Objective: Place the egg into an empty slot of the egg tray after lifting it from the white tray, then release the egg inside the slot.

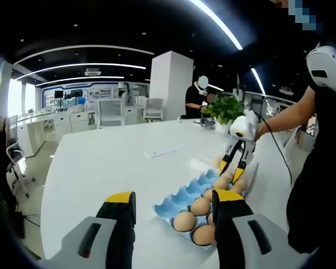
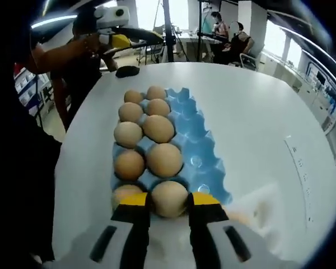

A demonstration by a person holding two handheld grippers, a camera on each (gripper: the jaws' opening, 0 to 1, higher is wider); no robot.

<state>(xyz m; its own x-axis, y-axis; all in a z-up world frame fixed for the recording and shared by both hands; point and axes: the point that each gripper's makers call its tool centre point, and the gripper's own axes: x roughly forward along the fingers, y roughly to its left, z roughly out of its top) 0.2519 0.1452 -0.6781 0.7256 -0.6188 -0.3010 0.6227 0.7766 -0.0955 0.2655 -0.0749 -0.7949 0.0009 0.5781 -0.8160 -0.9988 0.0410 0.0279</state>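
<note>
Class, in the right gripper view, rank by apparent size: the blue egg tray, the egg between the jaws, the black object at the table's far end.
1. Blue egg tray
2. Egg
3. Black object; distance may shrink it.

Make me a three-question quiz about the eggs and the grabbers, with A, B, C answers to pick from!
1. Where do the eggs sit in the egg tray, seen in the right gripper view?
A. the two left columns
B. the rightmost column
C. every slot

2. What colour is the egg tray?
A. red
B. blue
C. green

3. What is the right gripper doing?
A. hanging open over bare table
B. holding a cup
C. standing with its jaws either side of the nearest egg

Answers:
1. A, the right-hand slots show bare blue cups.
2. B, its empty cups are light blue.
3. C, the yellow-tipped jaws flank that egg at the tray's near end.
</note>
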